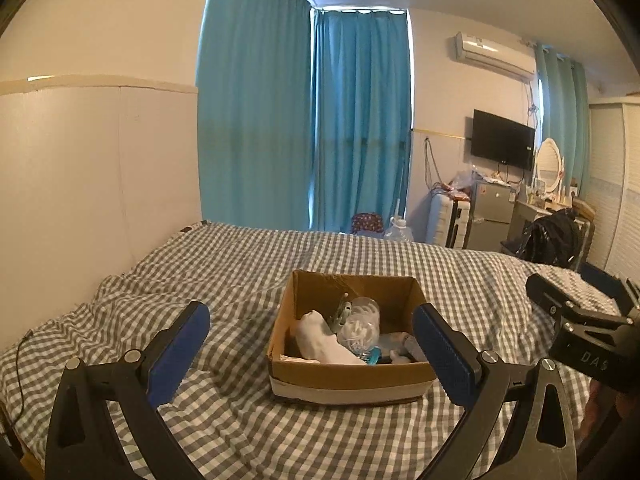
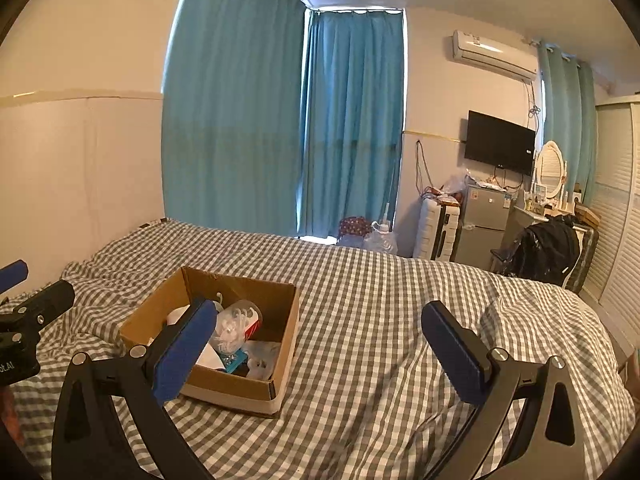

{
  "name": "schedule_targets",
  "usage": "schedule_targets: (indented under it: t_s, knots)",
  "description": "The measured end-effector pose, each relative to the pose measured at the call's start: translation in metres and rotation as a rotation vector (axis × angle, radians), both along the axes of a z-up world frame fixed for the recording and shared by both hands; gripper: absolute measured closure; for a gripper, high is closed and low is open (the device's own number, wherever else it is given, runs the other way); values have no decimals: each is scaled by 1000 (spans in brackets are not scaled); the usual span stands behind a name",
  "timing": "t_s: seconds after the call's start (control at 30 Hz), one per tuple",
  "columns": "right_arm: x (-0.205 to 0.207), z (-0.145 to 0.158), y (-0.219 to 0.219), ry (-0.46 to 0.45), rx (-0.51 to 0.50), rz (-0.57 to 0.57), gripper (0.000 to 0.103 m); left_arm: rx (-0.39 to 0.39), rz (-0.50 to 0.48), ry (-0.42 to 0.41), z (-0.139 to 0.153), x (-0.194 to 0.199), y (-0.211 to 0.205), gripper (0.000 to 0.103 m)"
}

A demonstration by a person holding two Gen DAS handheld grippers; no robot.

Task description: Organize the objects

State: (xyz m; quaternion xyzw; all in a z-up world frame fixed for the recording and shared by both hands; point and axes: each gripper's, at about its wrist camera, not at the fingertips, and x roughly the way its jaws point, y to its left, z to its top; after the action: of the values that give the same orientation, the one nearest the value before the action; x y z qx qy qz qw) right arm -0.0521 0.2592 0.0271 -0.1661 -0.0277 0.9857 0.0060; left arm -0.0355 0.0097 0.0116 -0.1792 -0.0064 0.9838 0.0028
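Observation:
An open cardboard box (image 1: 352, 376) sits on the grey checked bed (image 1: 240, 256). It holds a white cloth item (image 1: 320, 340), a clear plastic container (image 1: 360, 322), a teal item and other small things. My left gripper (image 1: 312, 344) is open and empty, above the bed just in front of the box. In the right wrist view the box (image 2: 256, 390) lies to the left, and my right gripper (image 2: 320, 340) is open and empty over bare bedding to the right of the box. The right gripper's body shows in the left wrist view (image 1: 580, 320).
Blue curtains (image 1: 304, 120) hang behind the bed. A wall runs along the bed's left side. Beyond the far edge stand a water jug (image 1: 398, 230), a suitcase, a small fridge (image 2: 484, 220), a wall TV and a dresser with a black bag (image 2: 548, 248).

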Motion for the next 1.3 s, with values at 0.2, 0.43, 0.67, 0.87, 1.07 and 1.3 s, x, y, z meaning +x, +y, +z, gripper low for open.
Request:
schedule_targets:
  t_s: [0.2,0.43,0.67,0.87,1.07,1.3]
  knots:
    - [1,-2,1,-7,-4,-3,0,-11,-13,-11,0,-1,4,0]
    - [3,-1,1,-1,-14,-8,0,-19,-13,-7,0,0,5,0]
    - [4,0,2,-3,-18,-9,0,-21,-11,-7,0,0,6,0]
    - [5,0,3,-9,-27,-8,0,-29,-12,-8,1,1,7,0]
    - [5,0,3,-10,-28,-9,0,-27,-11,-6,1,1,8,0]
    - [4,-1,2,-12,-28,-9,0,-28,-8,-10,0,2,8,0]
